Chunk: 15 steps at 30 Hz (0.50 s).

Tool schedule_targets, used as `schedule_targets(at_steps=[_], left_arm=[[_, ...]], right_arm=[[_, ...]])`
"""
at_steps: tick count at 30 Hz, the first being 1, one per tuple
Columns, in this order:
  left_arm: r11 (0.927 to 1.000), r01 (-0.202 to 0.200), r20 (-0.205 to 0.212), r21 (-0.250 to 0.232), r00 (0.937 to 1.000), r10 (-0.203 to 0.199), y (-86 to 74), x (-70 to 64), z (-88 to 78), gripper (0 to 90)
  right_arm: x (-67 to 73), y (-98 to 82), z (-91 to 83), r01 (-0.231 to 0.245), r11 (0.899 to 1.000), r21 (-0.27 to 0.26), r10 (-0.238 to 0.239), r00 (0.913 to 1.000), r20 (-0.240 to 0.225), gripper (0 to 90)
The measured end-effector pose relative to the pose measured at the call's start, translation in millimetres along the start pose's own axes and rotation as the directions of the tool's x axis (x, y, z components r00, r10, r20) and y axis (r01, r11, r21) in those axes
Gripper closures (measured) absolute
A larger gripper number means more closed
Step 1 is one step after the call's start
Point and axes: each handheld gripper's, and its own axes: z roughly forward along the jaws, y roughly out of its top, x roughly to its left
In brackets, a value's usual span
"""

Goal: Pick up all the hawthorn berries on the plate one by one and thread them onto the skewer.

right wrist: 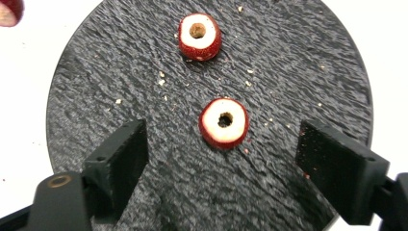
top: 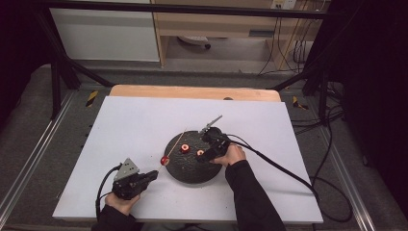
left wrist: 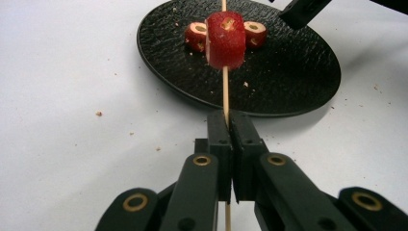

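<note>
While the left gripper (left wrist: 227,126) pinches the skewer (left wrist: 224,89) (unmarked), no writing shows.

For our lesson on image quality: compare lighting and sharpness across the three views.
High view: white table bright, surroundings dark, fruit pieces tiny. Left gripper view: skewer and threaded piece sharp, soft shadow under the plate. Right gripper view: even light, plate texture crisp.

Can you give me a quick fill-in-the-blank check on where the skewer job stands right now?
1. The left gripper is shut on the wooden ____.
2. ____ fruit piece is threaded on it.
3. ____ cored pieces lie on the black plate.
4. The right gripper hovers over one with jaws ____.

Missing: skewer; one; two; open
</note>
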Motion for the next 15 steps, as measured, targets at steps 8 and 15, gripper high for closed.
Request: schedule_targets(at_steps=[8, 15], left_arm=[[1.0, -0.002, -0.006, 0.003, 1.0, 0.002, 0.0, 0.2, -0.2, 87.9], [1.0, -0.005, -0.007, 0.005, 1.0, 0.005, 0.0, -0.2, 0.1, 87.9]], right_arm=[[-4.4, 15.0, 13.3, 0.004, 0.999, 0.048, -0.003, 0.9997, -0.025, 33.2], [-6.4, 18.3, 20.8, -0.006, 0.997, 0.079, 0.009, 0.9991, -0.042, 42.8]])
